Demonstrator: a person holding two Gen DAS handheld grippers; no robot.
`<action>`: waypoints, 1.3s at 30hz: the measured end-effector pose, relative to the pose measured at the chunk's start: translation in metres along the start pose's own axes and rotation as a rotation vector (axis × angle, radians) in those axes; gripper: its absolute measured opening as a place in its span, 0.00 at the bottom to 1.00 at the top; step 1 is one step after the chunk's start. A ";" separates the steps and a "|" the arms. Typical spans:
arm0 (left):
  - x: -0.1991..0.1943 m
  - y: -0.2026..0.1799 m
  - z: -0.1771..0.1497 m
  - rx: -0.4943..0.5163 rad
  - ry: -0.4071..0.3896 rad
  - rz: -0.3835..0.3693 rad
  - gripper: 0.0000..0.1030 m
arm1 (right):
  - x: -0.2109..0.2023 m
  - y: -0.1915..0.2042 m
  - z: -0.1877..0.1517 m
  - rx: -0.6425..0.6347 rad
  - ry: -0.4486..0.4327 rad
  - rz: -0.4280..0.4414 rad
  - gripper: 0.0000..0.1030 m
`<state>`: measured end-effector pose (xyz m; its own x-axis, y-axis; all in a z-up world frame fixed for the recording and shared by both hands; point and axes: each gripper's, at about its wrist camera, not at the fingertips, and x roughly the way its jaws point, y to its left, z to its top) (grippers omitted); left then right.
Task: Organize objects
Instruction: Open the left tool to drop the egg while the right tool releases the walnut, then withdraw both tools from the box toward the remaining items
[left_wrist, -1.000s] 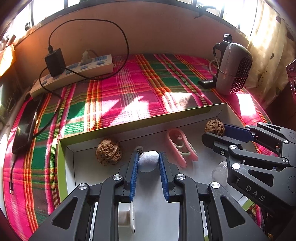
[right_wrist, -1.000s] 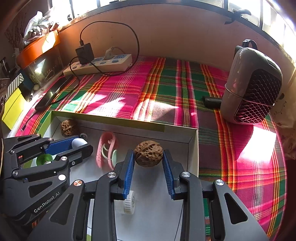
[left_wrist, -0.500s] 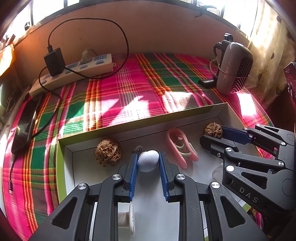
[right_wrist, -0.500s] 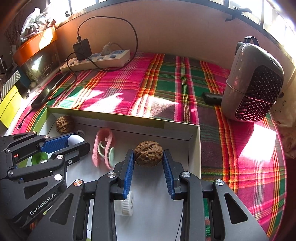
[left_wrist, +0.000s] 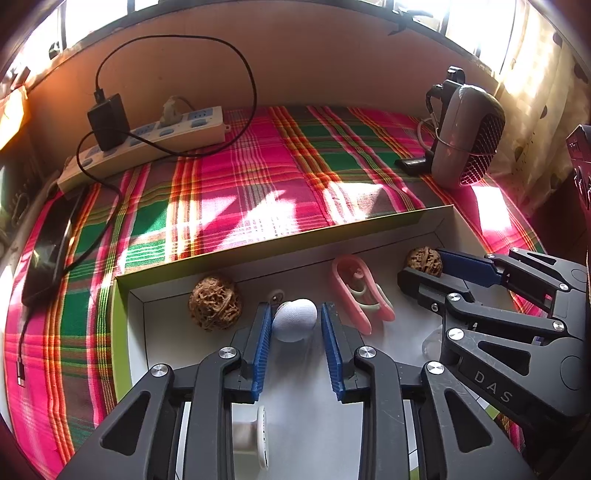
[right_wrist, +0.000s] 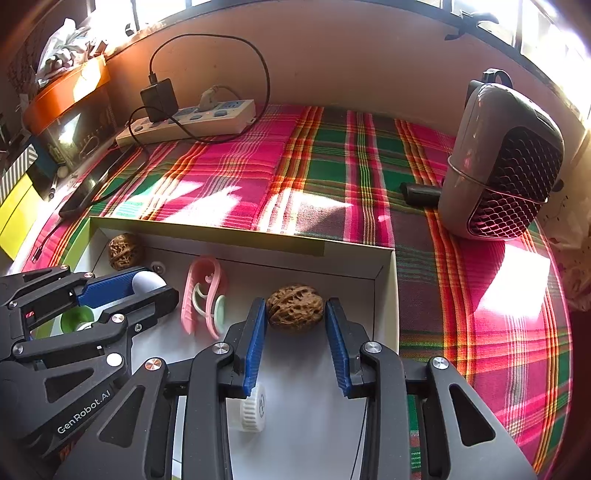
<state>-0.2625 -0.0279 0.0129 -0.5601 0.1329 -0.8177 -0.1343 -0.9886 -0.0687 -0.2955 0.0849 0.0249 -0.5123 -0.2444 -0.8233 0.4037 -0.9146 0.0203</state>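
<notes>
Left tool (left_wrist: 295, 325) clamps the small white ball (left_wrist: 294, 319); right tool (right_wrist: 295, 314) grips a wrinkled brown walnut (right_wrist: 295, 307), both over the shallow white cardboard tray (right_wrist: 386, 295). Between them lies a pink plastic clip (right_wrist: 203, 295); a second walnut (left_wrist: 215, 302) sits by the tray's far wall, plaid cloth (left_wrist: 258, 184) beyond.

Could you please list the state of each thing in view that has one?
left tool: shut on white ball.
right tool: shut on walnut.
second walnut: loose in the box.
pink clip: lying flat in the box.
charger: plugged into power strip.
</notes>
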 end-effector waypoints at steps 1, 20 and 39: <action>0.000 0.000 0.000 -0.001 0.000 0.000 0.28 | 0.000 0.000 0.000 0.002 -0.002 -0.002 0.36; -0.021 0.006 -0.005 -0.023 -0.031 -0.006 0.29 | -0.018 0.001 -0.003 0.022 -0.040 -0.010 0.43; -0.080 0.009 -0.035 -0.066 -0.121 0.022 0.29 | -0.074 0.007 -0.032 0.059 -0.133 -0.027 0.43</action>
<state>-0.1903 -0.0500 0.0577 -0.6575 0.1147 -0.7446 -0.0689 -0.9934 -0.0922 -0.2308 0.1068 0.0677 -0.6198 -0.2567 -0.7416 0.3453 -0.9378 0.0360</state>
